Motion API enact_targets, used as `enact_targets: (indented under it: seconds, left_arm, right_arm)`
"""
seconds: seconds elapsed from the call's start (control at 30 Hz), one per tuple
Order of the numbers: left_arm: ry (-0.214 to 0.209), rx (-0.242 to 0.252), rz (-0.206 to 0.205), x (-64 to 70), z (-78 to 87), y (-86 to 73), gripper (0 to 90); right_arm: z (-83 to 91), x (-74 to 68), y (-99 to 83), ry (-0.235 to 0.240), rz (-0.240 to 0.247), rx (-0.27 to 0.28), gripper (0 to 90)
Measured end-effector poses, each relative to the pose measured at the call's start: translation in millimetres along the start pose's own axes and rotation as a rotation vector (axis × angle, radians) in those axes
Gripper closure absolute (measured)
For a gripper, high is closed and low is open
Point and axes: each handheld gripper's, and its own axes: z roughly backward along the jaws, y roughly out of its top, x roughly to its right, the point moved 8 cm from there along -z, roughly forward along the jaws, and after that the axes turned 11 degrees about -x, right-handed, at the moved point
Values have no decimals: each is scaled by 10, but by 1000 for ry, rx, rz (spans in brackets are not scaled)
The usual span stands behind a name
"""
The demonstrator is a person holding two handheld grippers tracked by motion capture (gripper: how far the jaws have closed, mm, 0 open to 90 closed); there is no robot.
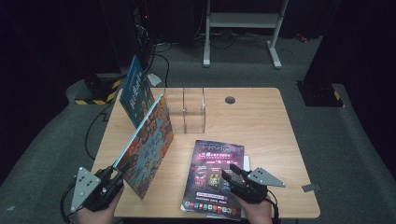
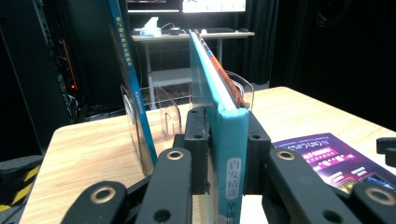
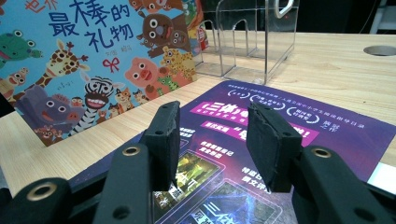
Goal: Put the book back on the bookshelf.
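Teal along its spine, the picture book is clamped in the left gripper, whose jaws are closed on the spine's lower end, as the left gripper view shows: the spine sits squeezed between the two black pads. The book stands tilted on the bench, its far end reaching toward the clear acrylic rack, its cartoon-animal cover facing the right gripper. Just on the left of the rack, a second blue book already stands leaning at the rack's outer wall. In front of the rack, nearer the person, a purple magazine lies flat on the bench.

The right gripper hovers over the near part of that magazine with its jaws parted and nothing between them; in its own view the pads stand apart above the purple cover.

By my reading, the step in hand is carrying the picture book to the rack for filing upright. The next move calls for bringing the book more upright, lining its lower edge up with a free slot between the rack's clear dividers, and sliding it in without knocking the blue book beside it. The magazine looks to be next, and lifting it off the flat bench will need an edge to grip.
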Motion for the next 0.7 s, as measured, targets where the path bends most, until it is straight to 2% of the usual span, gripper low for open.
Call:
enact_targets:
  seconds: [0.07, 0.1, 0.17, 0.33, 0.37, 0.6, 0.7]
  left_arm:
    - [3, 2, 9, -7, -1, 8, 771]
    - [32, 4, 34, -29, 2, 24, 778]
    - [46, 3, 37, -33, 2, 26, 782]
    - [24, 2, 15, -1, -3, 29, 775]
    - [21, -1, -1, 8, -8, 34, 774]
    - [7, -12, 9, -11, -34, 58, 762]
    - [4, -20, -2, -3, -63, 79, 734]
  right_arm:
    - [-1, 0, 0, -1, 3, 0, 547]
    - [0, 1, 0, -2, 4, 1, 546]
    - [4, 3, -1, -1, 3, 0, 546]
    - [6, 6, -4, -3, 2, 1, 546]
    - [1, 0, -6, 0, 2, -1, 546]
    - [5, -5, -7, -2, 7, -2, 545]
    - [5, -5, -7, -1, 7, -1, 545]
